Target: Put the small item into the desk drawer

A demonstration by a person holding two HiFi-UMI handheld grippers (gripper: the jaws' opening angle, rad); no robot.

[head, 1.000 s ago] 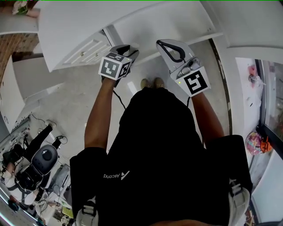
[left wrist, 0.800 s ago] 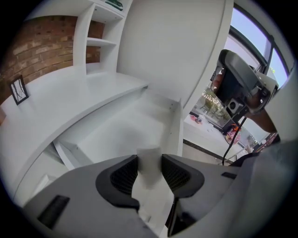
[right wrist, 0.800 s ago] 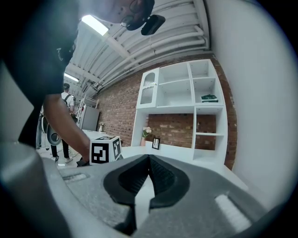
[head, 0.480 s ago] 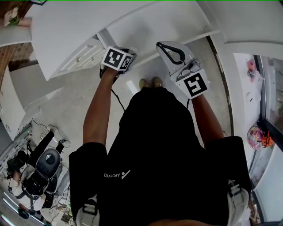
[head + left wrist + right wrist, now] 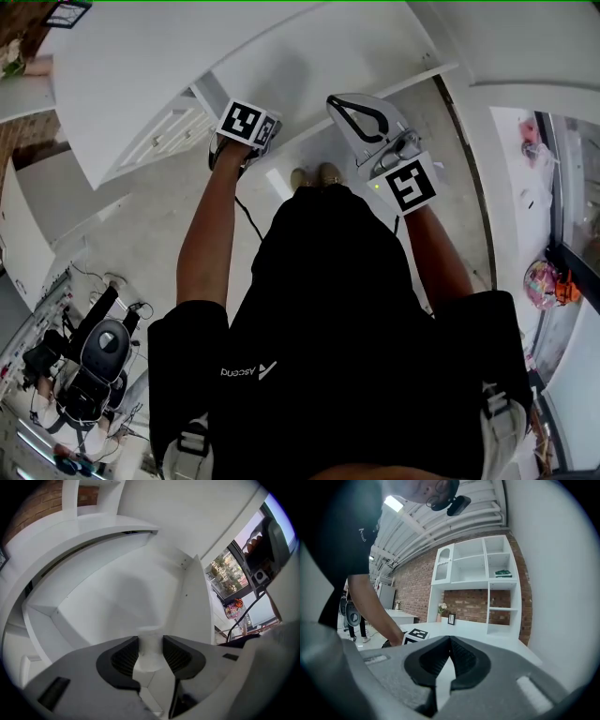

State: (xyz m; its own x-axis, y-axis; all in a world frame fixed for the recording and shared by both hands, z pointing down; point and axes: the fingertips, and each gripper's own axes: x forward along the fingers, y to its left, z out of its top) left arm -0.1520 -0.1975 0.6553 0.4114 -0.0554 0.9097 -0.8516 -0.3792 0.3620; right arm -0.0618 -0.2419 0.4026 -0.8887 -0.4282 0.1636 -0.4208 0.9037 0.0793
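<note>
A small white item (image 5: 151,651) sits between the dark ribbed pads of my left gripper (image 5: 151,640), which is shut on it. Beyond those jaws the left gripper view shows the white inside of the open desk drawer (image 5: 117,592), its side wall (image 5: 194,602) to the right. In the head view my left gripper (image 5: 247,126) is at the near edge of the white desk (image 5: 141,66), cube upward, the item hidden. My right gripper (image 5: 361,114) hovers beside it, nearer the middle. Its jaws (image 5: 450,641) meet at the tips and hold nothing.
A panelled white front (image 5: 169,131) lies left of my left gripper. My shoes (image 5: 319,175) stand on the grey floor below. A person with black gear (image 5: 84,361) is at lower left. A white shelf unit (image 5: 478,583) stands against a brick wall.
My left gripper has moved forward toward the desk and its marker cube has tipped flatter. The right gripper has hardly moved.
</note>
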